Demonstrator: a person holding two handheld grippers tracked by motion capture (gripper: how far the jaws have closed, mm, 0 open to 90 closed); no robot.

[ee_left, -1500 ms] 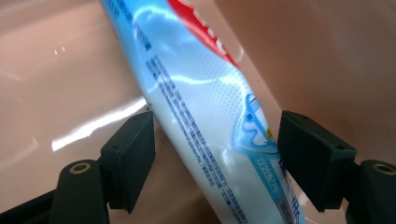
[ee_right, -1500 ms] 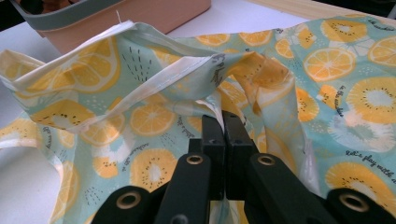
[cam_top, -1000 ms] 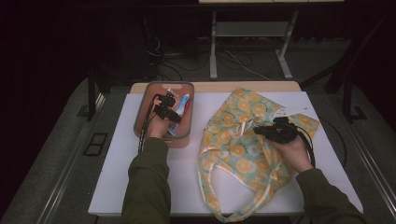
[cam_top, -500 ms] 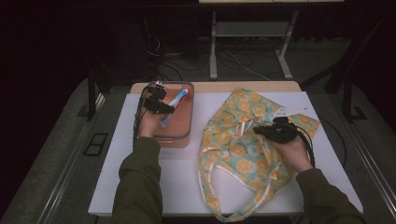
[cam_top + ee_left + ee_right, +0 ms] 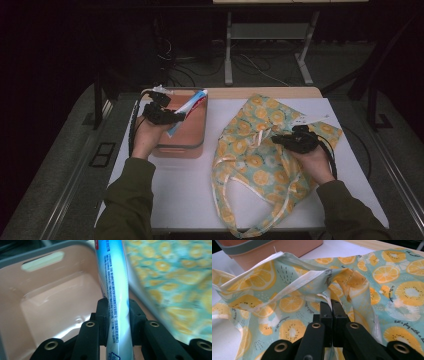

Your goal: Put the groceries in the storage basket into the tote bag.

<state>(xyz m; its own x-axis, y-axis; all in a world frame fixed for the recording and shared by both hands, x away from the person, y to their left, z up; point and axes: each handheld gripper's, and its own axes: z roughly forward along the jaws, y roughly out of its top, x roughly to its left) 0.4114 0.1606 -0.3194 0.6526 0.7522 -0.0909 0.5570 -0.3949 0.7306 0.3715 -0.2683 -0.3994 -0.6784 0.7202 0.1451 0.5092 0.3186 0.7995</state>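
My left gripper (image 5: pixel 176 116) is shut on a white and blue toothpaste tube (image 5: pixel 187 111) with a red cap, held above the pink bin (image 5: pixel 181 143). In the left gripper view the tube (image 5: pixel 115 290) runs up between the two jaws, and the bin (image 5: pixel 37 305) below shows a bare inside. A fruit-print cloth bag (image 5: pixel 255 160) lies on the white table to the right. My right gripper (image 5: pixel 280 140) is shut on the bag's upper layer near its mouth. The right gripper view has the pinched cloth (image 5: pixel 329 280) raised, with the bag's rim lifted.
The white table (image 5: pixel 180 195) has bare room in front of the bin and left of the bag. A wooden strip (image 5: pixel 270 92) runs along the far edge. The bag's long handles (image 5: pixel 230 200) trail toward the near edge. Dark floor and cables lie beyond.
My left gripper has lifted the toothpaste tube out of the bin and drawn back toward the bin's left side. The right gripper has held still on the bag.
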